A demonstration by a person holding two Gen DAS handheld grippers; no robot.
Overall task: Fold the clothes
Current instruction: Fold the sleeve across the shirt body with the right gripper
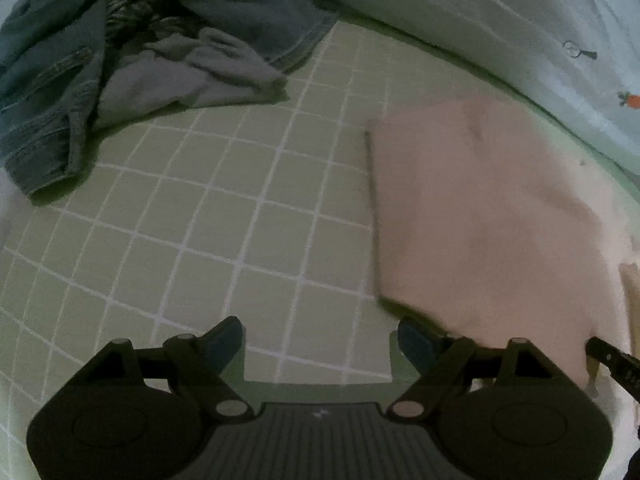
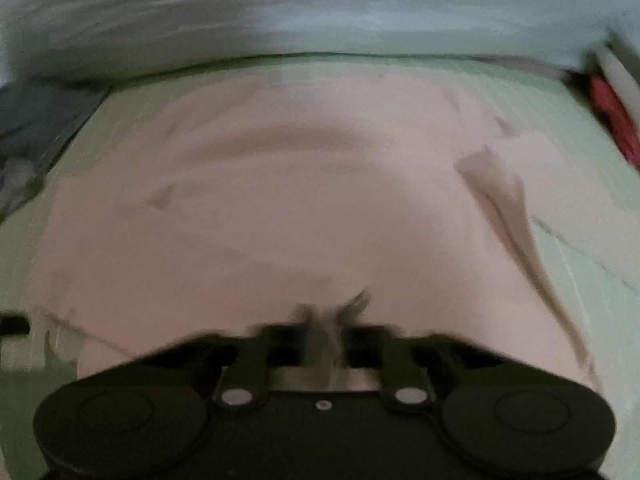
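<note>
Left wrist view shows the left gripper [image 1: 320, 344] with its jaws wide apart and nothing between them, hovering above the green checked bed sheet [image 1: 224, 216]. Its right-hand jaw is just at the near left corner of the pink garment [image 1: 480, 216], which lies flat toward the right side of the bed with a straight left edge. At the far left corner of the bed there is a heap of clothes: blue jeans [image 1: 44, 92], a grey piece [image 1: 192, 76] and something striped. A pale blanket [image 1: 460, 12] runs along the far edge.

In the right wrist view, the right gripper [image 2: 326, 340] has its jaws drawn together on a pinch of the garment's near edge, and the cloth rises in a small peak between them.

I think the risk is this: the grip takes only a small bite of thin cloth, so a quick pull could let it slip out, or drag the whole garment and spoil the straight edge. A diagonal crease on its right side could get folded in.

The right view is blurred, so how many layers are pinched is not clear. What kind of garment it is I cannot tell, and its right part is cut off in the left view.
</note>
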